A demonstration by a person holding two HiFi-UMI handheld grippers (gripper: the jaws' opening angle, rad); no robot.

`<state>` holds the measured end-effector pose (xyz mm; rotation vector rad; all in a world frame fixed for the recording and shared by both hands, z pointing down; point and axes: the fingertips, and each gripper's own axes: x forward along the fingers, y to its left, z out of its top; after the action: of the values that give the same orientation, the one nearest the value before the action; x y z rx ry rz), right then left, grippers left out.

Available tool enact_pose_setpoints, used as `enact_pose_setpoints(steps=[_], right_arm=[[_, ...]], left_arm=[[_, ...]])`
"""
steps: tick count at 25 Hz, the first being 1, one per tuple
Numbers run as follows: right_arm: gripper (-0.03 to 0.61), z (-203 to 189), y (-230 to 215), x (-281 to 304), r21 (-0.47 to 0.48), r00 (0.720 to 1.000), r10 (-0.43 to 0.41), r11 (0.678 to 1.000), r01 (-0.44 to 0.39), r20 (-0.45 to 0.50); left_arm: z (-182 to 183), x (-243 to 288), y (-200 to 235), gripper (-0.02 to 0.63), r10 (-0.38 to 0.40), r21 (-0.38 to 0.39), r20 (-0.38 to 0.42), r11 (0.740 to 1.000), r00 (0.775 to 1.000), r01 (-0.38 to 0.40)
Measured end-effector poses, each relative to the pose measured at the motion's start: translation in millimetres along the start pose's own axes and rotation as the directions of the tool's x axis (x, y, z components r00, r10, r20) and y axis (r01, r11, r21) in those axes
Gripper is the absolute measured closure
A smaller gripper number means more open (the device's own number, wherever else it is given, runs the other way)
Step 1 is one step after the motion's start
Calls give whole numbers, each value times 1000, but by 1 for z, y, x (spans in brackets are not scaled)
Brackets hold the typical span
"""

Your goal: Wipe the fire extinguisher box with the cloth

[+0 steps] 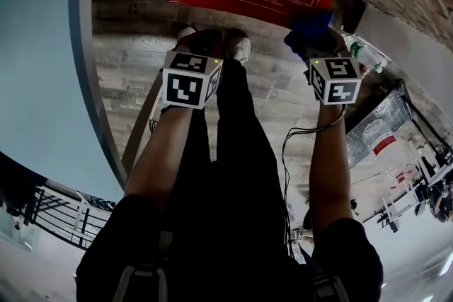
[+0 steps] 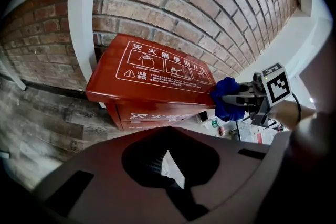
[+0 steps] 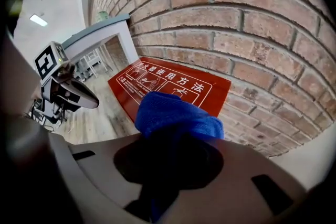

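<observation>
Our right gripper [image 2: 234, 98] is clenched on the blue cloth [image 3: 176, 113], which bunches just ahead of its jaws and meets the right-hand end of the red fire extinguisher box [image 2: 152, 73] lid. Our left gripper [image 3: 92, 102] hangs off to its left, short of the box, with its jaws together and holding nothing. Beyond both stands the brick wall [image 3: 236, 18].

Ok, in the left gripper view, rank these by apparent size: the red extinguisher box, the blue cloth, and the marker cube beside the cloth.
1. The fire extinguisher box, by far the largest.
2. The blue cloth and the marker cube look about alike, so I won't rank one over the other.
</observation>
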<state>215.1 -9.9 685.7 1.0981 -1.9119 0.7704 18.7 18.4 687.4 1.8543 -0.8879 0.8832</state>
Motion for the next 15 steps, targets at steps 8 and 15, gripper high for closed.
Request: enact_pose_setpoints(steps=[8, 15], right_arm=[[482, 8, -29, 2, 137, 999, -27, 990, 21, 42], [482, 42, -73, 8, 183, 994, -86, 980, 73, 65]], left_arm=[[1, 8, -8, 609, -9, 13, -17, 1000, 1000, 10], [1, 13, -7, 609, -13, 10, -25, 1000, 1000, 13]])
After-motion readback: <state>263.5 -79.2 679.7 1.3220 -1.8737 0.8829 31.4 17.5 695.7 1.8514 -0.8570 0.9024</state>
